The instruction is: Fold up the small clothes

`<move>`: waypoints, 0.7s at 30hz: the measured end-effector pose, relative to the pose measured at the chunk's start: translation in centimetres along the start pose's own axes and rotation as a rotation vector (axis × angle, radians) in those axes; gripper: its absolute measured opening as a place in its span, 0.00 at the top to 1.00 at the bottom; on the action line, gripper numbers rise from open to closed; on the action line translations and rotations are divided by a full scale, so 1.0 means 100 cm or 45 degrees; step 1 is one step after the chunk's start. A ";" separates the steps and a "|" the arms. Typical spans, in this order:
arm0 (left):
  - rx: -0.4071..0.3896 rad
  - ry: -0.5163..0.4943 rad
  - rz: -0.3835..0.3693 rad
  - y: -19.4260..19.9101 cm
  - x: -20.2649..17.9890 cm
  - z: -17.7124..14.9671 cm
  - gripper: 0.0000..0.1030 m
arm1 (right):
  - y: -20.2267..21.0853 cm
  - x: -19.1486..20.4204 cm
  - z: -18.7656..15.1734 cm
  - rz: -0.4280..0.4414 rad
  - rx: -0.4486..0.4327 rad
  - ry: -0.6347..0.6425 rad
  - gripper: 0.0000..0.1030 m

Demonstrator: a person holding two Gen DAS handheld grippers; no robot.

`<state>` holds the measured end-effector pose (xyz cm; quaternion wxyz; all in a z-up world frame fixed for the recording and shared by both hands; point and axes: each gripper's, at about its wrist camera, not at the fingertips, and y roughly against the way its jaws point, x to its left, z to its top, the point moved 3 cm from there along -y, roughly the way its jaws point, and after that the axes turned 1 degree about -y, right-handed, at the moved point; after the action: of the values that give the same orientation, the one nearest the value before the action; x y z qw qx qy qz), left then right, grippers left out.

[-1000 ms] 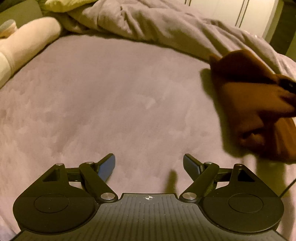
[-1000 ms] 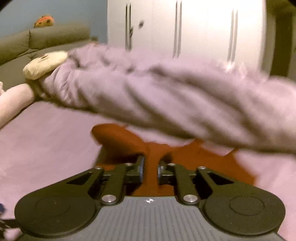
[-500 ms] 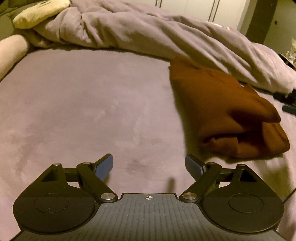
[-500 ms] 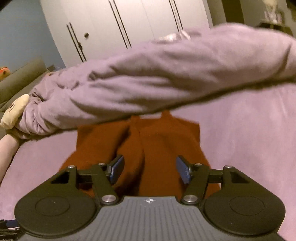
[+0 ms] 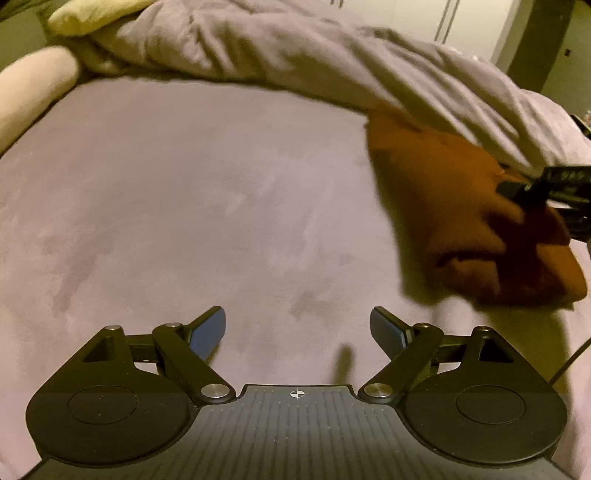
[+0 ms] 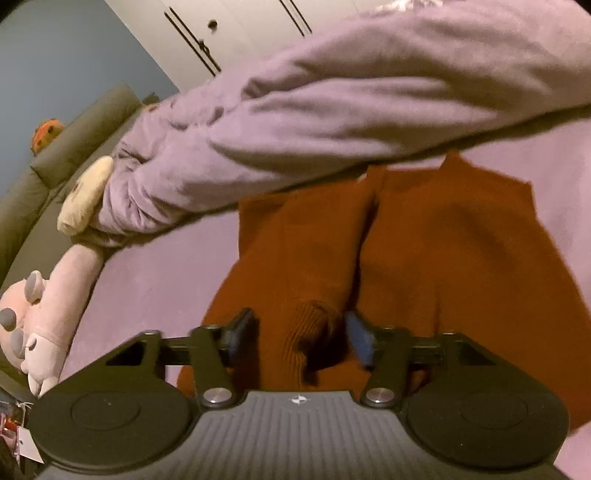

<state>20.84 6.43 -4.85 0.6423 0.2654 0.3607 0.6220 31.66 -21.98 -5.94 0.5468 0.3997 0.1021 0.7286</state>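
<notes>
A rust-brown knitted garment lies folded on the mauve bed sheet, at the right of the left wrist view. My left gripper is open and empty, low over the bare sheet, well left of the garment. My right gripper is open, right over the garment. A ribbed cuff sits between its blue pads, with a gap on both sides. The right gripper also shows at the right edge of the left wrist view.
A bunched mauve duvet runs along the far side of the bed, just behind the garment. A pink plush toy and a cream pillow lie at the left. A grey-green sofa and white wardrobe doors stand beyond.
My right gripper opened a second ago and has come down closer onto the garment. My left gripper stays open and has shifted slightly over the bare sheet.
</notes>
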 end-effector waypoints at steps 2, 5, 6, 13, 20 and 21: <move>-0.049 -0.031 -0.011 0.002 -0.008 0.011 0.12 | 0.006 0.005 -0.001 -0.041 -0.048 0.071 0.81; -0.115 -0.058 -0.016 0.000 -0.023 0.031 0.12 | 0.025 0.011 -0.003 -0.122 -0.145 0.148 0.82; -0.130 -0.063 -0.018 -0.004 -0.028 0.037 0.12 | 0.031 0.008 -0.006 -0.137 -0.167 0.147 0.82; -0.009 -0.100 -0.085 -0.051 -0.068 0.045 0.14 | 0.023 -0.038 -0.033 -0.202 -0.119 0.058 0.79; -0.001 -0.121 -0.051 -0.061 -0.072 0.043 0.21 | 0.051 -0.055 -0.014 -0.213 -0.182 0.001 0.33; -0.002 -0.119 -0.047 -0.061 -0.073 0.042 0.21 | 0.050 -0.061 -0.012 -0.189 -0.164 -0.036 0.32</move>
<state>28.11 -0.89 -6.18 0.6701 0.2868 0.3345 0.5973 27.77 -28.84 -6.70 0.6252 0.3654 0.0767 0.6854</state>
